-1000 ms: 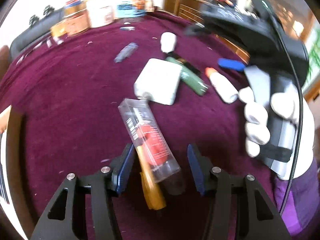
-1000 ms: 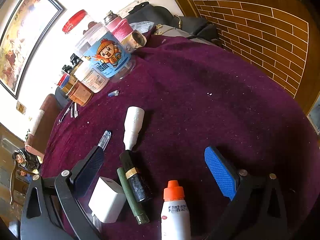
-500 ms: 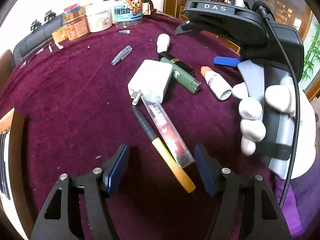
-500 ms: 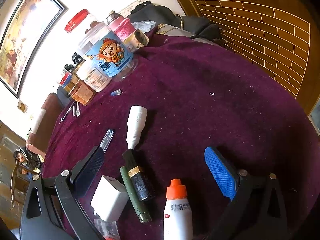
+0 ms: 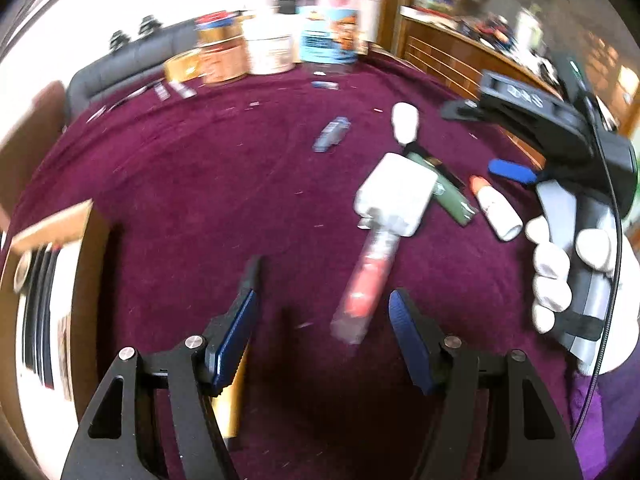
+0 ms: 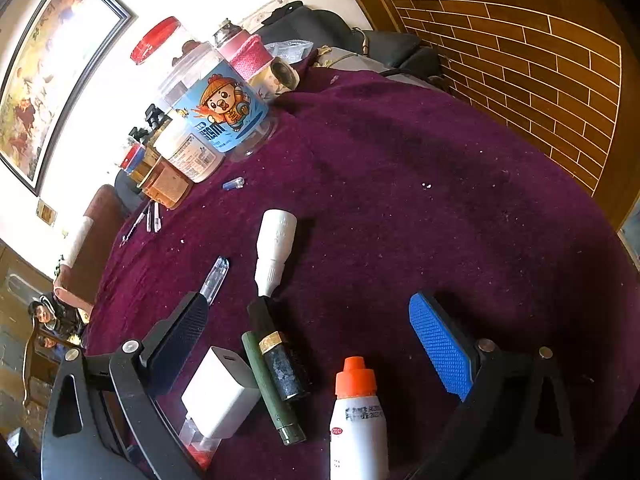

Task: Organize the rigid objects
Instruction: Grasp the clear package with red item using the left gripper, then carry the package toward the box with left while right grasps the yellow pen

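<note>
Left tool is wide, nothing pinched; its jaws have just been opening, and the clear plastic case with red contents lies on the surface between and just beyond the blue pads, untouched. The case's far end butts against the white charger block. A yellow-and-black pen sits partly hidden behind the left pad, tip pointing away; left view is blurred, so contact with the pad cannot be told. Right of the charger, in a rough row: green tube, a dark tube with a gold band beside it, then the white bottle with orange cap. White nozzle-shaped cap lies farther off, just beyond the dark tube's end. A clear pen cap lies alone, far left of that group. Right tool is also wide and empty, hovering over the row: in its own view the charger, green tube, dark tube and bottle all sit between its pads without touching them. A gloved hand grips the right tool's handle at the right edge of the left view. The purple cloth-covered surface carries jars and tins along its far edge, well apart from the row.
</note>
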The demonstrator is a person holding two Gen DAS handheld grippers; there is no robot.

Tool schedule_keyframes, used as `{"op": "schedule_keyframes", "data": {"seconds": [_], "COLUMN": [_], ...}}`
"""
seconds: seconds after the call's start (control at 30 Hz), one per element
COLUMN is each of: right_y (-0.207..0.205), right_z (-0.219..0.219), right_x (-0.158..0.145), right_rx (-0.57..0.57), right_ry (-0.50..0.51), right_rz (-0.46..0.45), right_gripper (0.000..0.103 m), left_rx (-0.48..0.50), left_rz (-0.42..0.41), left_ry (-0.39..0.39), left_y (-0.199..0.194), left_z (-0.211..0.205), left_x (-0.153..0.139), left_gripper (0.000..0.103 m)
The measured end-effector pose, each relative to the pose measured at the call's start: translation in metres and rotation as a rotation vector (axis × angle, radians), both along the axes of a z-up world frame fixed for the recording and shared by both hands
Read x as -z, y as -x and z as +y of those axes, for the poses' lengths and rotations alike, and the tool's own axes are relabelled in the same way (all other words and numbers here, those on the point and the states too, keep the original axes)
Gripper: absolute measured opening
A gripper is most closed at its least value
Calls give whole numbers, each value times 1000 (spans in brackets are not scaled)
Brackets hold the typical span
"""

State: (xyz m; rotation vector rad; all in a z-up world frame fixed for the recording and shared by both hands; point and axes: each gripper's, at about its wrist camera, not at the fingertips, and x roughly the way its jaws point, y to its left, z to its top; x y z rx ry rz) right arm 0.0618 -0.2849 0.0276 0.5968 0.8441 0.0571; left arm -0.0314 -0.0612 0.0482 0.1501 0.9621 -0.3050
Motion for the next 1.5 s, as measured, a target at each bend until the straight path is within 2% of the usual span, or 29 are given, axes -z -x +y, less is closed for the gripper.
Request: {"op": "schedule_keyframes", "data": {"seconds": [0.13, 0.17, 0.2, 0.23, 0.27, 0.37, 0.47, 0.6, 0.67, 0.7, 0.77, 0.87, 0.93, 0.97, 1.0, 1.03, 1.13, 1.17, 1.2, 1.23, 1.27, 1.3, 1.33, 1.5], "right_y": [0, 0, 0, -1, -1, -2, -1, 13, 28, 40, 56, 68, 68, 68, 66, 66, 73, 73, 76, 81, 86, 88, 90, 90], "right_z": [0, 0, 0, 0, -1, -2, -2, 0, 8, 17, 37, 102, 146, 162, 185, 197, 238, 245, 254, 264, 269, 271, 270, 245], "right_x": [0, 0, 0, 0, 0, 2, 0, -14, -33, -45, -56, -52, -31, -22, -10, -2, 1, 5, 8, 11, 12, 12, 12, 0], "right_rx": [1, 2, 1, 3, 5, 8, 8, 39, 67, 50, -41, -291, -396, -413, -437, -454, -434, -445, -439, -447, -456, -472, -467, -426], "right_ry": [4, 4, 6, 11, 16, 18, 28, 95, 180, 202, 164, 138, 145, 178, 212, 217, 437, 448, 503, 579, 588, 570, 564, 420], "right_rz": [0, 0, -1, 0, 1, 4, -6, -91, -166, -186, -198, -95, 2, 35, 82, 109, 49, 61, 52, 35, 5, -4, 0, 18], "right_gripper": [101, 101, 101, 101, 101, 101, 101, 101, 101, 100, 100, 98, 87, 81, 64, 60, 56, 55, 53, 45, 35, 20, 10, 7], "left_rx": [135, 161, 172, 171, 163, 126, 69, -27, -88, -118, -166, -232, -270, -288, -312, -328, -362, -377, -390, -405, -418, -429, -438, -445], "left_rz": [-46, -30, -16, 4, 38, 34, 28, -42, -89, -106, -138, -174, -183, -185, -180, -175, -176, -178, -179, -181, -180, -180, -181, -168], "left_ry": [-103, -126, -98, -74, -43, 6, 131, 261, 299, 314, 323, 324, 342, 360, 383, 399, 417, 420, 427, 434, 440, 446, 454, 487], "left_y": [-3, -4, -6, -12, -16, -14, -2, 28, 50, 61, 73, 89, 98, 103, 106, 109, 124, 128, 131, 139, 140, 141, 142, 142], "left_z": [-37, -44, -46, -44, -40, -18, 23, 89, 131, 152, 184, 227, 250, 260, 272, 279, 299, 307, 314, 322, 327, 332, 337, 352], "left_x": [13, 20, 23, 21, 20, 7, -19, -56, -72, -78, -83, -84, -78, -73, -67, -62, -52, -49, -48, -46, -45, -43, -41, -30], "left_gripper": [62, 52, 34, 11, 10, 10, 10, 11, 11, 11, 11, 11, 11, 11, 11, 11, 11, 11, 11, 11, 11, 11, 11, 11]}}
